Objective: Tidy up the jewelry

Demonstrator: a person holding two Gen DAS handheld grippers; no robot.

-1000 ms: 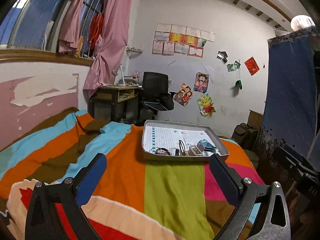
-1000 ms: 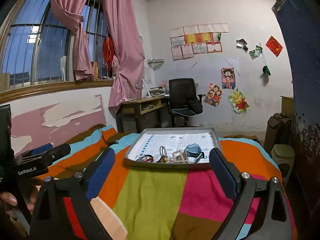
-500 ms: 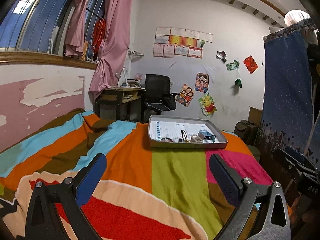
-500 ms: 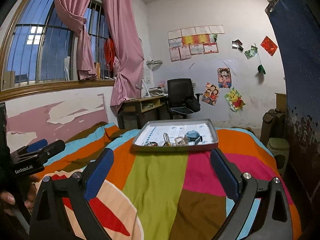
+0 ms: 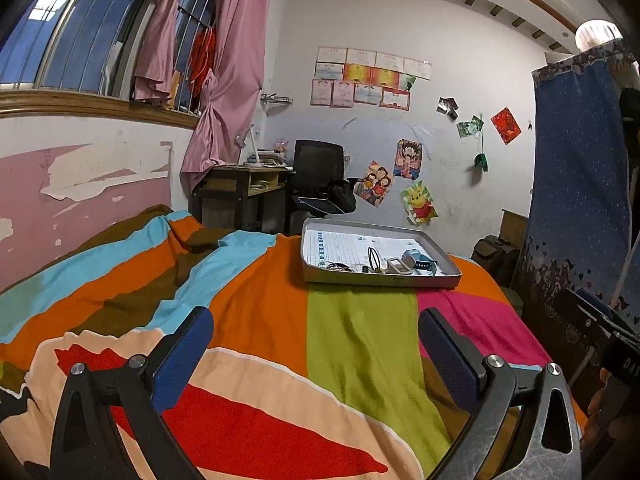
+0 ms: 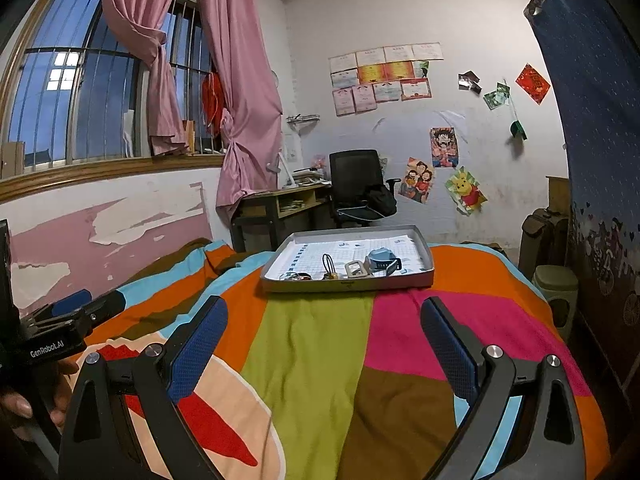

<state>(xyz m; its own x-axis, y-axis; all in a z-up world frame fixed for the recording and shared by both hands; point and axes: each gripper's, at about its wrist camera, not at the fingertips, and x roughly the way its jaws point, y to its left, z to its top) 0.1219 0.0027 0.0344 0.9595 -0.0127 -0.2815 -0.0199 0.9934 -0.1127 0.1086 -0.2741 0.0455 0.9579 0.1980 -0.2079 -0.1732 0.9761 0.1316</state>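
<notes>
Two hand-held grippers, the left gripper (image 5: 314, 334) and the right gripper (image 6: 322, 326), hover over a bed, fingers spread wide and empty, well short of the shallow grey tray (image 6: 424, 272) at the far end. Lined with gridded paper, the tray gathers the jewelry: a blue band (image 6: 383, 261), a pale buckle-like piece (image 6: 356, 269), a dark loop (image 6: 328, 265). The striped blanket (image 6: 312, 344) looks soft, likely an unsteady base.

**Legible markings**

"GenRobot.AI" in white letters on the black body of the left gripper (image 6: 60, 322), seen from the right wrist. Print on the wall certificates and red paper square appears too small to read.
</notes>
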